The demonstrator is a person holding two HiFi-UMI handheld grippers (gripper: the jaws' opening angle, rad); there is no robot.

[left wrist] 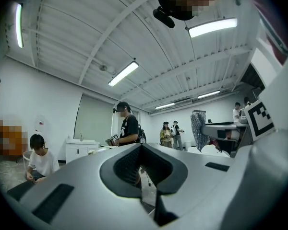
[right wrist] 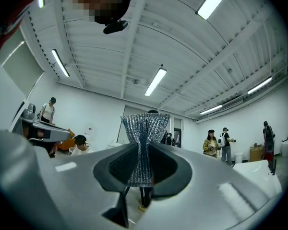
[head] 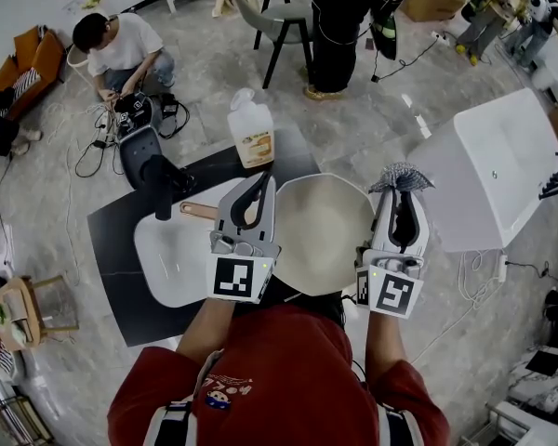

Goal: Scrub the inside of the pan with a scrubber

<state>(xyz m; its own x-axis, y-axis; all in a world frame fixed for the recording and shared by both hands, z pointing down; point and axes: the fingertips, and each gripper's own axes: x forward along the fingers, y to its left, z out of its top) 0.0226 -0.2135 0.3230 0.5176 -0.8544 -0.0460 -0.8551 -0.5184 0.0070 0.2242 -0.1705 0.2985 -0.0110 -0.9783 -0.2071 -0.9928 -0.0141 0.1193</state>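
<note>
scrubber gripped and held up, pan not yet touched

the right gripper [head: 401,191] is clamped on the waist of a silvery metal-mesh scrubber [right wrist: 143,143], so its fanned end sticks out past the tips, probably to leave a free edge for rubbing. the scrubber hangs beside the far right rim of the round cream-coloured pan [head: 321,235], clear of its inside. the left gripper [head: 260,182] has its jaws together on nothing and sits above the pan's brown handle [head: 198,210], likely placed to steady it.
</note>
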